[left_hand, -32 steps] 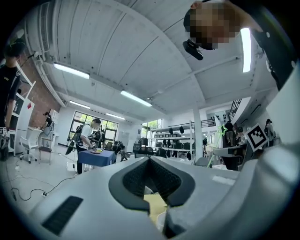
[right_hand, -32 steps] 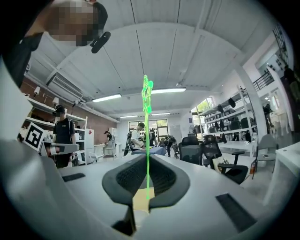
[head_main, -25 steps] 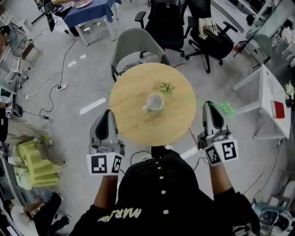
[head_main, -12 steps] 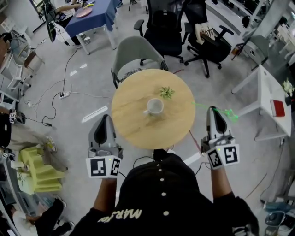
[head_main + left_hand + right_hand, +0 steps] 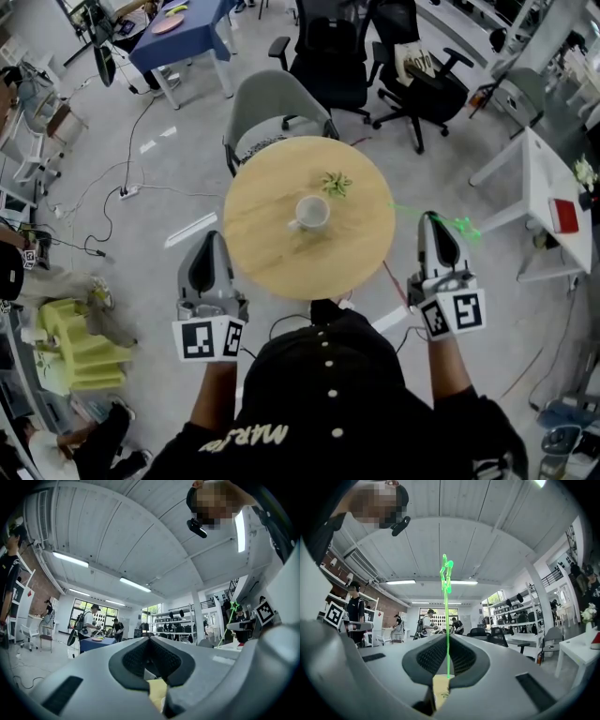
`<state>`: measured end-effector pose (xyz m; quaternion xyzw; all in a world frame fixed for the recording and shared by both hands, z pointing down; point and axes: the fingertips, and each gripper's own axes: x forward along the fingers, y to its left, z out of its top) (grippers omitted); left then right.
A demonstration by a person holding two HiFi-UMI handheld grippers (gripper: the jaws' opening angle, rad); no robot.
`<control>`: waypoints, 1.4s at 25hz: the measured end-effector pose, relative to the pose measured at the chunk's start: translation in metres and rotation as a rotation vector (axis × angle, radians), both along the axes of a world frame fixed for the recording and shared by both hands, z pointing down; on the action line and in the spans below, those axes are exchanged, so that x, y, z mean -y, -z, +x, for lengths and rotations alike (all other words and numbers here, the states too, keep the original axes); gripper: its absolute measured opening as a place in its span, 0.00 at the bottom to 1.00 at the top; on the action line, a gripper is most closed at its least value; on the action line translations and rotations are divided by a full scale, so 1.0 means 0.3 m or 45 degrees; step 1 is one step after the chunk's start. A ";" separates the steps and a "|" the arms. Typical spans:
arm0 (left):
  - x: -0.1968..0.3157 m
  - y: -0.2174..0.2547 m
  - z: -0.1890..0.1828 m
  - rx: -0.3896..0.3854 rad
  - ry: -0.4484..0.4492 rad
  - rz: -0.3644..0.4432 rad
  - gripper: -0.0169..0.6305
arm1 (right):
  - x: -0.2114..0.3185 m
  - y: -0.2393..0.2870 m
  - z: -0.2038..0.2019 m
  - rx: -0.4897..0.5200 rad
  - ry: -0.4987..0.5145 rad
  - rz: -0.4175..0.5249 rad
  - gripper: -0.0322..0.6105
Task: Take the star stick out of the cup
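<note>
A thin green star stick (image 5: 462,225) is clamped in my right gripper (image 5: 434,223), which hangs off the right edge of the round wooden table (image 5: 258,234). In the right gripper view the stick (image 5: 446,602) rises from between the shut jaws of that gripper (image 5: 447,645), its star at the top. A white cup (image 5: 310,213) sits near the table's middle and looks empty. My left gripper (image 5: 208,258) hovers off the table's left front edge, and in its own view the left gripper (image 5: 151,641) has its jaws shut with nothing between them. That same view shows the star stick (image 5: 233,609) at the right.
A small green sprig (image 5: 337,182) lies behind the cup. A grey chair (image 5: 272,103) stands behind the table, with black office chairs (image 5: 412,66) further back. A white table (image 5: 548,202) is at the right, and cables (image 5: 122,178) trail over the floor at the left.
Both grippers have drawn back a little from the table toward the person. The right one still holds the star stick.
</note>
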<state>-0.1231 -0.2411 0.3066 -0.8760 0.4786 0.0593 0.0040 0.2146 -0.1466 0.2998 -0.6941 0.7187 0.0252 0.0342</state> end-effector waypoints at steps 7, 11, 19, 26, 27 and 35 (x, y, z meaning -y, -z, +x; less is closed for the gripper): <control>-0.007 -0.008 -0.001 0.004 0.004 -0.004 0.03 | 0.001 -0.010 -0.007 -0.016 0.008 -0.004 0.08; -0.003 -0.002 0.009 0.006 0.002 -0.001 0.03 | 0.012 -0.008 -0.008 -0.023 0.017 -0.007 0.08; 0.002 -0.012 0.026 0.007 -0.005 -0.003 0.03 | 0.034 -0.005 -0.002 -0.029 0.029 -0.006 0.08; -0.009 -0.036 0.041 0.002 -0.006 -0.012 0.03 | 0.029 -0.020 0.008 -0.039 0.034 -0.014 0.08; -0.009 -0.037 0.043 0.001 -0.006 -0.014 0.03 | 0.029 -0.021 0.008 -0.041 0.035 -0.015 0.08; -0.003 -0.039 0.053 0.005 -0.008 -0.015 0.03 | 0.040 -0.023 0.012 -0.044 0.036 -0.017 0.08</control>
